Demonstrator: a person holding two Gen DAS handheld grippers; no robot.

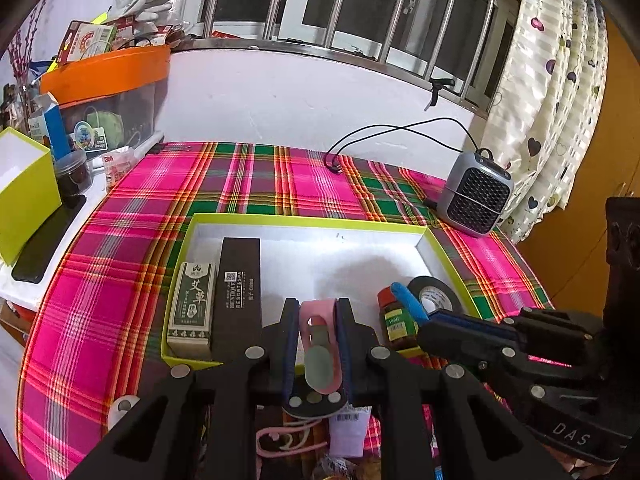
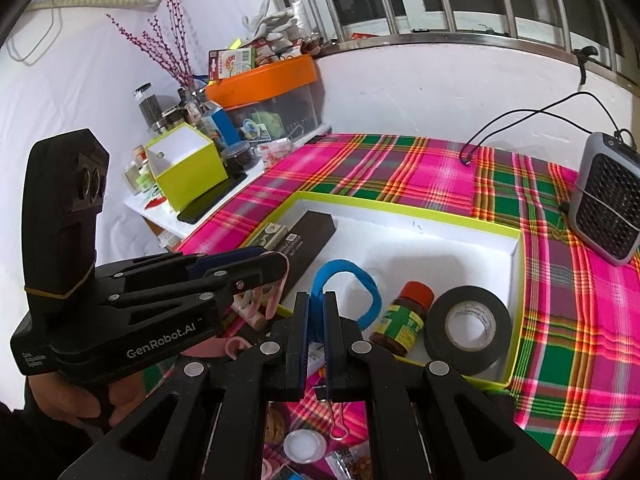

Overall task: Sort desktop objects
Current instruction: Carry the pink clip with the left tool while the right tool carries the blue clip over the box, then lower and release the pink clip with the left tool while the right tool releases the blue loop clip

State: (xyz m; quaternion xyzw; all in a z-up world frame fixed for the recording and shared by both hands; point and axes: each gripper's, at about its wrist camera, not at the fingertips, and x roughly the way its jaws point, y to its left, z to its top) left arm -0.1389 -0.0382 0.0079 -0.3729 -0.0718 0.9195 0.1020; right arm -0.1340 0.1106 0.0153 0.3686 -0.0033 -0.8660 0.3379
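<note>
Left wrist view shows the left gripper (image 1: 318, 312) pinched on a pink plastic clip with a pale translucent tab (image 1: 318, 340), held above the near edge of a shallow lime-green cardboard tray with a white floor (image 1: 312, 220). Inside that tray, at its left end, a green-and-white herbal box with Chinese lettering (image 1: 191, 306) lies just beside a long black carton printed in white (image 1: 238, 292), the two touching along their sides. Toward the tray's right end, a small brown jar with a red cap and green label (image 1: 394, 322) lies on its side next to a roll of black electrical tape (image 1: 434, 294). Right wrist view shows the right gripper (image 2: 317, 314) clamped narrowly on a bright blue strap loop (image 2: 352, 276), which arches up over the tray near the jar. The tray rests on a pink, green and orange plaid tablecloth (image 1: 256, 176). A small grey desktop fan with a dark grille (image 1: 476, 200) stands at the cloth's far right, well apart from the tray, and a lime-green open cube box (image 2: 186, 166) sits off the cloth to the left.
</note>
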